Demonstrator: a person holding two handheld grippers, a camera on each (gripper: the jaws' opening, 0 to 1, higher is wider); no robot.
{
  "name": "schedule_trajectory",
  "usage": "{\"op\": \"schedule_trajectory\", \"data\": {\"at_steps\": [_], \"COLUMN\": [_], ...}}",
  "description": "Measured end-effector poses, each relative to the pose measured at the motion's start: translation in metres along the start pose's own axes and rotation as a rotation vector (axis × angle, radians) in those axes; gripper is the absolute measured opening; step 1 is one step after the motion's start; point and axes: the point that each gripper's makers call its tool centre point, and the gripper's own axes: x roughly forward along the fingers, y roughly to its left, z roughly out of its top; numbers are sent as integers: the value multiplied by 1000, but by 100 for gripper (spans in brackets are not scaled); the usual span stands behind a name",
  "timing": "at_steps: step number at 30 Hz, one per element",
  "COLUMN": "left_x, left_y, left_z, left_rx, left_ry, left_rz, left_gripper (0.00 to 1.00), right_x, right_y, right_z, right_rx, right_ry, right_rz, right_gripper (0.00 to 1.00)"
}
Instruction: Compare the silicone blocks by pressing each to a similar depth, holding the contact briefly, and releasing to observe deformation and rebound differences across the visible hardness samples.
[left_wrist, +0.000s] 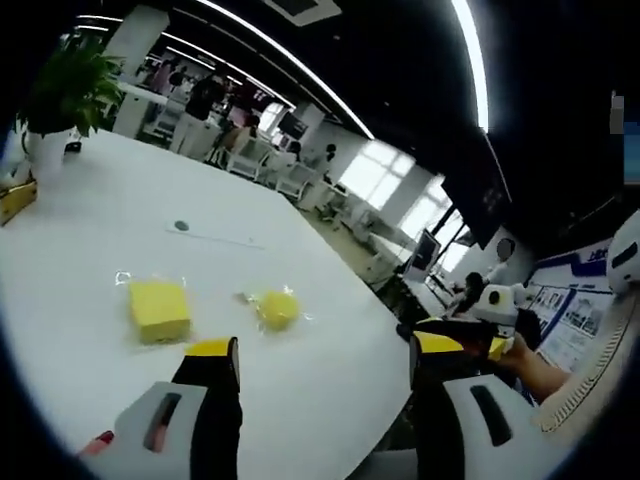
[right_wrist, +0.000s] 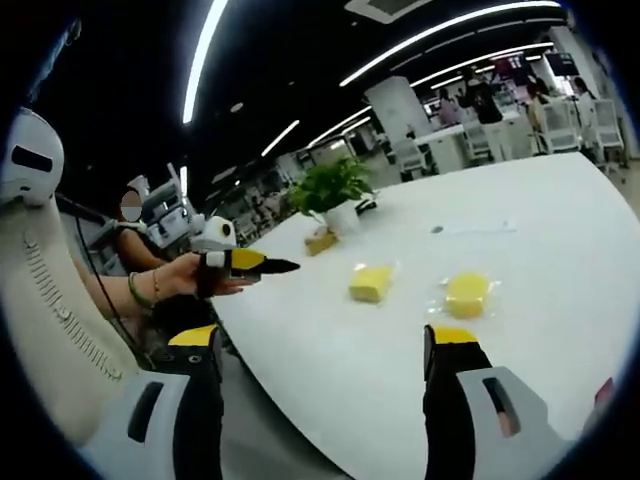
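Two yellow silicone blocks in clear wrapping lie on the white table (left_wrist: 90, 250): a square block (left_wrist: 158, 310) and, to its right, a rounder block (left_wrist: 278, 308). My left gripper (left_wrist: 325, 350) is open, with nothing between its yellow-tipped jaws, and hangs short of both blocks near the table edge. In the right gripper view the square block (right_wrist: 371, 283) and the rounder block (right_wrist: 467, 294) lie ahead on the table (right_wrist: 540, 220). My right gripper (right_wrist: 325, 340) is open too and holds nothing, well short of the blocks.
A seated person's hand (right_wrist: 170, 277) holds a yellow and black tool (right_wrist: 245, 263) over the table edge; the hand (left_wrist: 520, 360) also shows at the right. A potted plant (left_wrist: 70, 85) (right_wrist: 330, 190) stands on the table. White robot figures (right_wrist: 215, 232) and office desks lie beyond.
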Motion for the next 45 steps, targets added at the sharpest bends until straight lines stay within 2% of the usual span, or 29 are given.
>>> {"op": "schedule_trajectory", "data": {"at_steps": [2, 5, 10, 14, 17, 19, 30, 34, 36, 45], "left_x": [11, 25, 52, 76, 98, 111, 165, 181, 188, 222], "left_y": [6, 11, 20, 35, 46, 51, 71, 80, 79, 95], "left_z": [6, 12, 16, 17, 19, 20, 0, -4, -6, -12], "left_rx": [-58, -107, -131, -140, -198, -240, -309, -397, -410, -478], "left_ry": [-23, -41, -23, 0, -3, -8, 48, 40, 38, 43], "left_rz": [14, 10, 8, 26, 25, 26, 47, 50, 53, 66], "left_gripper": [75, 71, 69, 69, 70, 76, 77, 77, 77, 77], "right_x": [1, 5, 9, 11, 13, 14, 20, 21, 21, 22], "right_y": [-4, -11, -24, -33, -40, -45, -66, -70, -74, -84], "right_z": [0, -1, -2, -4, -7, -8, -15, -20, -23, -26], "right_rx": [7, 22, 45, 65, 73, 81, 120, 135, 144, 168], "right_ry": [-1, -1, -1, 7, 17, 19, 39, 44, 50, 58], "right_rz": [5, 11, 14, 22, 24, 24, 25, 23, 21, 14], "right_gripper": [76, 76, 75, 75, 75, 75, 74, 73, 73, 73]}}
